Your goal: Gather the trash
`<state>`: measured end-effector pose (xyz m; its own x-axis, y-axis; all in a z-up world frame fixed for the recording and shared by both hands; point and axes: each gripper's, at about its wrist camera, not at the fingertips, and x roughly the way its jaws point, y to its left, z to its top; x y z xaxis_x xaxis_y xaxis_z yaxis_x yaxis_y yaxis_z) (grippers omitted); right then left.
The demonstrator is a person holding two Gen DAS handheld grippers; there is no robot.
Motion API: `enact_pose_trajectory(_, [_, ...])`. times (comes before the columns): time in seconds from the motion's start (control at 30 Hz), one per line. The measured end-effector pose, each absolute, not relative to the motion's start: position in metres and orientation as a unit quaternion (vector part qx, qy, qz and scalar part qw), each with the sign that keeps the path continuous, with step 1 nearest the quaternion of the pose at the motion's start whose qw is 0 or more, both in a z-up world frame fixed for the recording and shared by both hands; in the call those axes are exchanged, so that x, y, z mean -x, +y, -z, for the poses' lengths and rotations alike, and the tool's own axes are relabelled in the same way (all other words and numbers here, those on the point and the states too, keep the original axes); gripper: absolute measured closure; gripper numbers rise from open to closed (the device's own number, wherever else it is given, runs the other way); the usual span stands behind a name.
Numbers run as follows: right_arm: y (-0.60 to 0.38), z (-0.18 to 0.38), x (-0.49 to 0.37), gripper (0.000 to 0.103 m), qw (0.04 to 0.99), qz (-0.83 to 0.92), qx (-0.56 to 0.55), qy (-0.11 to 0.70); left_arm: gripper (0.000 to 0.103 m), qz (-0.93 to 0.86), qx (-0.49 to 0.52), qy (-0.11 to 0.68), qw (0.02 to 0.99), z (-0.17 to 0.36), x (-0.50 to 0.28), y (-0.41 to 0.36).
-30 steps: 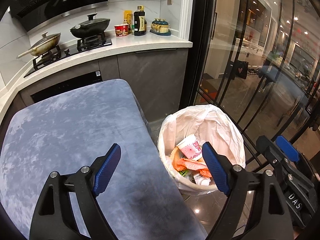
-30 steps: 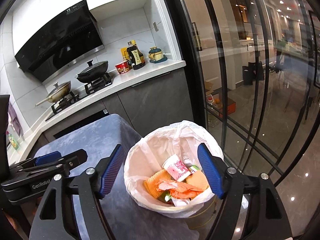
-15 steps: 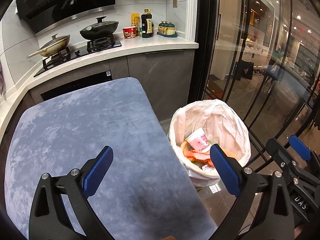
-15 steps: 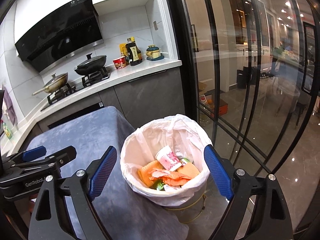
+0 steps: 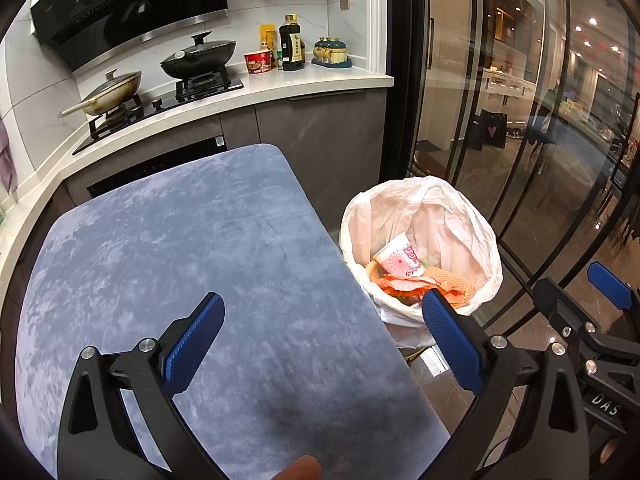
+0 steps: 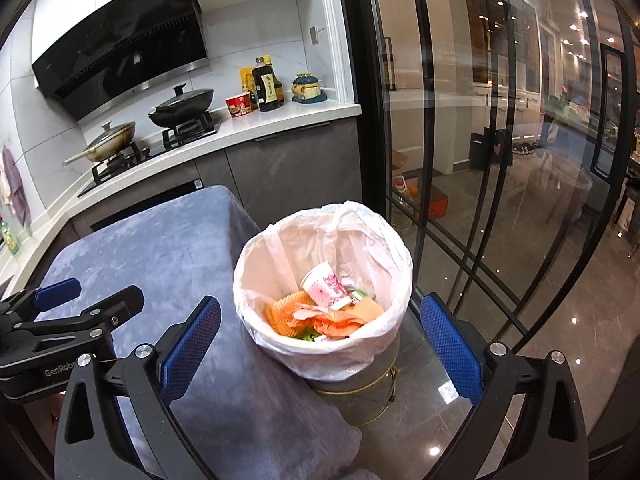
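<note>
A bin lined with a white bag [image 5: 460,216] stands on the floor at the table's right edge. It holds a pink-printed paper cup [image 5: 400,260], orange wrappers [image 5: 404,282] and other scraps. My left gripper [image 5: 322,304] hangs open over the blue-grey tablecloth [image 5: 180,240], nothing between its blue pads. In the right wrist view the bin [image 6: 280,248] with the cup [image 6: 326,284] lies just ahead of my right gripper [image 6: 320,306]. Its jaws are opening and hold nothing. The left gripper [image 6: 92,296] shows at the left there.
Behind the table [image 6: 160,248] runs a white counter [image 5: 320,80] with a stove, two pans, bottles and a red cup. Black-framed glass doors [image 6: 500,160] close the right side. A fingertip [image 5: 296,468] shows at the bottom edge of the left wrist view.
Both grippers have opened wider and drawn back from the bin, which now looks smaller and farther. More of the tablecloth shows under the left gripper.
</note>
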<state>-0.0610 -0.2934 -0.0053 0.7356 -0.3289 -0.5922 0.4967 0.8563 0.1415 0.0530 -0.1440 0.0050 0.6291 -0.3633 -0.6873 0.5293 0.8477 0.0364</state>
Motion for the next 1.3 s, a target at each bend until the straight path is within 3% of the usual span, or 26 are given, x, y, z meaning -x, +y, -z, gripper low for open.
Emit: enact_pose_trajectory(1.3, [-0.299, 0.029, 0.072, 0.007, 0.907, 0.231, -0.152, 0.318, 0.008, 0.231, -0.127, 0.373, 0.890, 0.019, -0.042, -0.151])
